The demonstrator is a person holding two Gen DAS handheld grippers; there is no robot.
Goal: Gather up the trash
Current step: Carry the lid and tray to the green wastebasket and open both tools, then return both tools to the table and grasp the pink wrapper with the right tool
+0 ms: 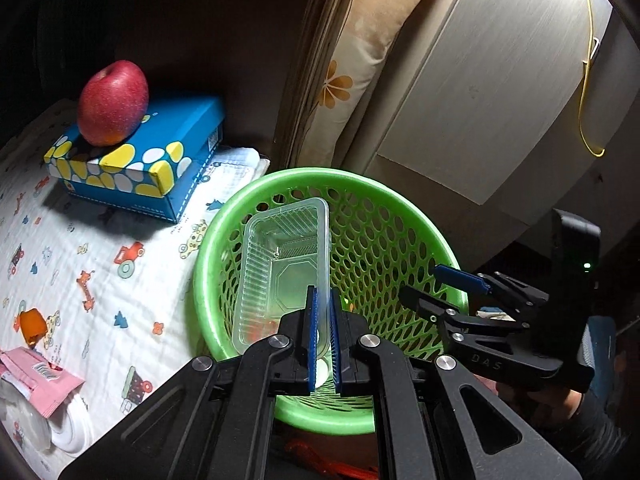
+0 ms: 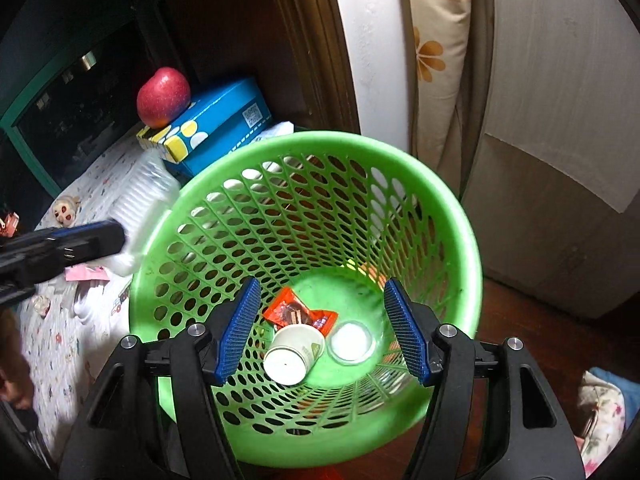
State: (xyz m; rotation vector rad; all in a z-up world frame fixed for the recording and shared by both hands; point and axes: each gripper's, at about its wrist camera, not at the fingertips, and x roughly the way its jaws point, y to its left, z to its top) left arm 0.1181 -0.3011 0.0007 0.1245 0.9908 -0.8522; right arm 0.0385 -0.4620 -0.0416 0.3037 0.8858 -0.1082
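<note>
My left gripper (image 1: 323,300) is shut on the rim of a clear plastic tray (image 1: 280,264), which hangs tilted above the mouth of a green mesh basket (image 1: 304,174). In the right wrist view the same tray (image 2: 140,204) shows at the basket's left rim, in the left gripper (image 2: 116,238). My right gripper (image 2: 323,286) stands open over the basket (image 2: 320,140) with nothing between its pads. On the basket's floor lie a paper cup (image 2: 294,354), an orange wrapper (image 2: 292,312) and a round clear lid (image 2: 352,342). The right gripper (image 1: 432,286) also appears at the basket's right rim.
A red apple (image 1: 114,104) sits on a blue tissue box (image 1: 160,160) on a cartoon-print cloth (image 1: 100,248). A pink packet (image 1: 44,380) and an orange piece (image 1: 32,326) lie at the cloth's near left. A flowered pillow (image 1: 352,72) and a pale cabinet (image 1: 480,100) stand behind the basket.
</note>
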